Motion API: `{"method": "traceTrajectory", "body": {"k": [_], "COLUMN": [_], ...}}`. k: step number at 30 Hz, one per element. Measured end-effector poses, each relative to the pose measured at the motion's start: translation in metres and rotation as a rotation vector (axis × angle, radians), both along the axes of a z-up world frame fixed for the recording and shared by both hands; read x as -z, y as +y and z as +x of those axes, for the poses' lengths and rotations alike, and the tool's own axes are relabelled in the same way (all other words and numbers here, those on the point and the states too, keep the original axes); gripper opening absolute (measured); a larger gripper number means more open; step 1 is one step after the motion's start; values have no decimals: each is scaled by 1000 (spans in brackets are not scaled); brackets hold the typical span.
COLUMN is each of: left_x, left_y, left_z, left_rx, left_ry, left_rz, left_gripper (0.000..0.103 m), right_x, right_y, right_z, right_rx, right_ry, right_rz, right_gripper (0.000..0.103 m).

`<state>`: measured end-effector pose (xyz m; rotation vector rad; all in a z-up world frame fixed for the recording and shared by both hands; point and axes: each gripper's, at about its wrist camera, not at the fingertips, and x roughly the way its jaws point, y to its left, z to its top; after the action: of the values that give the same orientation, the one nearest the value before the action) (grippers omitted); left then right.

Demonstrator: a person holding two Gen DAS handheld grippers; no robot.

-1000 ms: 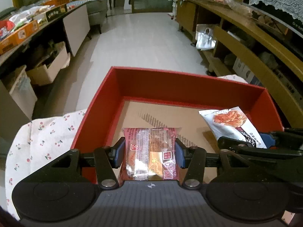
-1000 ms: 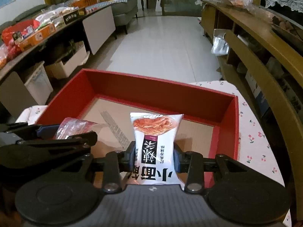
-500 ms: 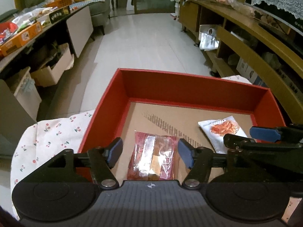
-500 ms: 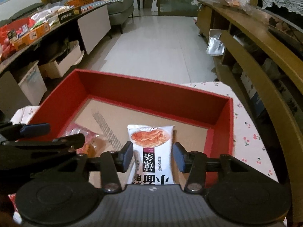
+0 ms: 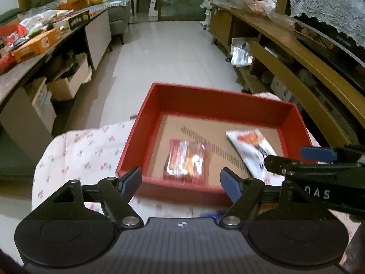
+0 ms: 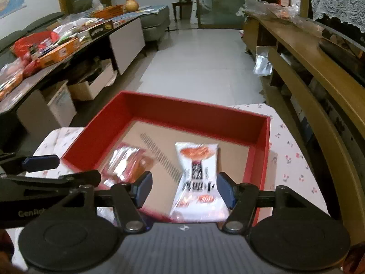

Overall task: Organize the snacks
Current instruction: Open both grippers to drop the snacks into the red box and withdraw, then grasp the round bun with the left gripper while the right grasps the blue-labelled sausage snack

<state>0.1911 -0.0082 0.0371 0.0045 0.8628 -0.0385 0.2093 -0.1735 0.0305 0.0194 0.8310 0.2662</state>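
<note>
Left wrist view: left gripper point(image 5: 181, 182) with blue-padded fingers spread wide, nothing between them, just short of the near wall of the red box point(image 5: 219, 108). Rigid red walls, rectangular, with a flat brown cardboard floor. Ahead of the pads, on that floor, the red snack pack point(image 5: 186, 161): glossy, crinkled clear film, roughly square, blurred. To the right of it and further ahead, the white snack pouch point(image 5: 249, 147), smooth printed foil with an orange picture, lying flat at a slant. Under the box, a soft white cloth with small cherry prints point(image 5: 84, 150).

Right wrist view: right gripper point(image 6: 183, 188) likewise spread apart and empty, the white snack pouch point(image 6: 197, 178) flat on the box floor directly ahead between the pad lines, touching neither. Red snack pack point(image 6: 127, 164) to the left, partly behind the left gripper's black frame.

Against half a second ago: both grippers pulled back and higher, box smaller in view, both packs unmoved on the floor. One second ago: each pack clamped in its gripper.
</note>
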Motion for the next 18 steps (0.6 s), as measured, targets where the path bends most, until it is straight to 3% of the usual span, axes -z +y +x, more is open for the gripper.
{"method": "traceTrajectory", "body": {"k": [8,18], "left_x": [17,56], "left_y": [1,-11], "left_z": [-33,-26], "left_rx": [22,37], "left_ry": [77,176], "left_rz": [-2,37], "left_gripper": [83,86], "right_x": [-2,4], "right_y": [-6,-35], "right_z": [-42,-78], "right_rx": [0,49], "right_ry": [33,87], "right_rz": [13,29], "right_gripper": [77,78]}}
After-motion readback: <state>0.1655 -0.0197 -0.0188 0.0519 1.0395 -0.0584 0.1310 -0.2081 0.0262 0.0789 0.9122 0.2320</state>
